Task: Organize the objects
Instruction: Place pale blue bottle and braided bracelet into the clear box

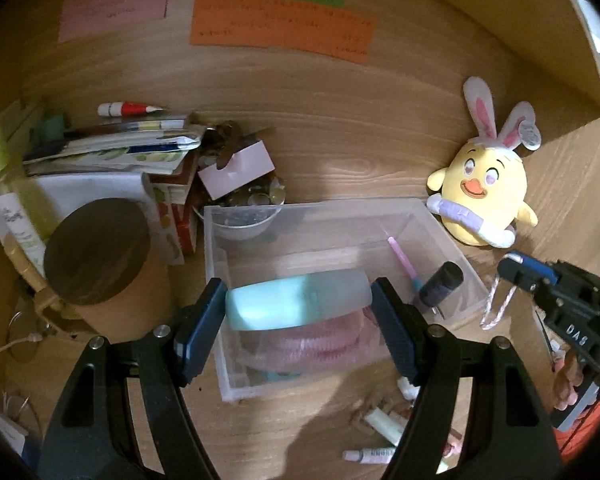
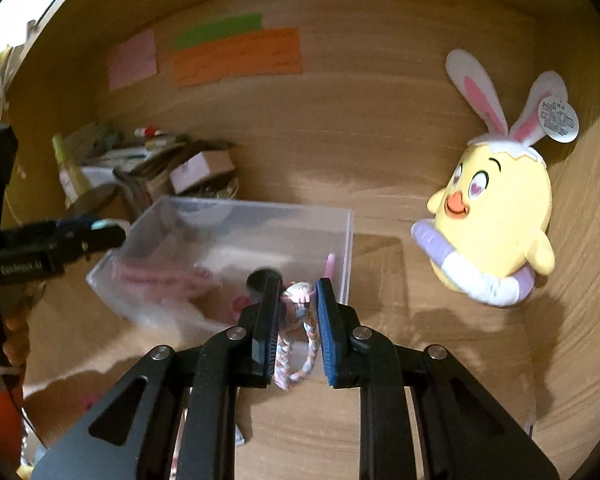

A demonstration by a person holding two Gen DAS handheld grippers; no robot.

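My left gripper (image 1: 300, 304) is shut on a teal and frosted bottle (image 1: 296, 300), held sideways over the clear plastic bin (image 1: 220, 240). Inside the bin lie a pink ribbed item (image 1: 312, 344), a pink pen (image 1: 402, 264) and a dark small bottle (image 1: 440, 284). My right gripper (image 2: 298, 312) is shut on a pink and white braided charm with a small doll head (image 2: 298, 312), just right of the bin's near corner (image 2: 346, 256); its loop hangs below the right gripper in the left wrist view (image 1: 496, 304).
A yellow chick plush with bunny ears (image 1: 484, 196) leans at the back right (image 2: 496, 216). Left of the bin stand a bowl of trinkets (image 1: 240, 220), a round brown-lidded box (image 1: 96, 252), stacked papers (image 1: 112, 148) and a lotion bottle (image 1: 16, 208). Small tubes (image 1: 380, 420) lie near the front.
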